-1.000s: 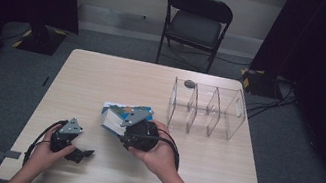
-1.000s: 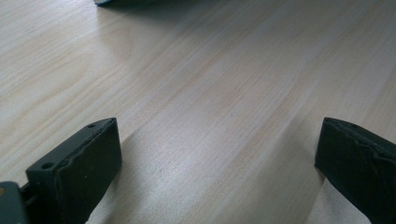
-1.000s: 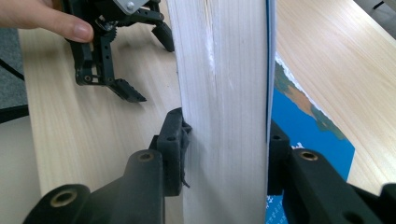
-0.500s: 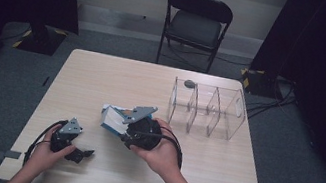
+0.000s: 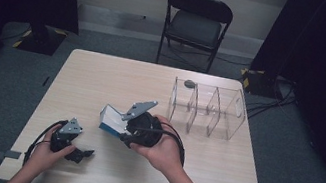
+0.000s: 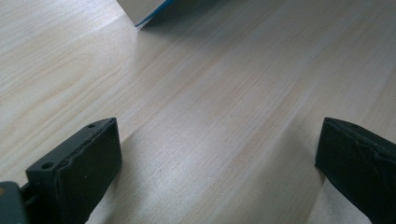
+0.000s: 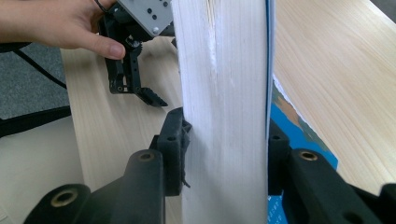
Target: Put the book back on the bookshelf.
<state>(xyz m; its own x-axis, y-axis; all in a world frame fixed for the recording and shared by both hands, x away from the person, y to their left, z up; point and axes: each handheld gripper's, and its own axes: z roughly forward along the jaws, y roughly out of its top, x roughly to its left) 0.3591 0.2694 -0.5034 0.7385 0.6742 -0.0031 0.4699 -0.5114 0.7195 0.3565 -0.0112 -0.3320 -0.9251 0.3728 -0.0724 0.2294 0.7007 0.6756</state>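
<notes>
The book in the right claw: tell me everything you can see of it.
The book is thick, with a white block of page edges and a blue cover. The right claw clamps it across its thickness, one jaw on each side. In the high view it sits tilted over the table, left of the clear divided box.

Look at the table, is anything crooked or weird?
Yes: the book sits tilted, one edge lifted off the table, clamped in the right gripper. Nothing looks spilled or broken.
</notes>
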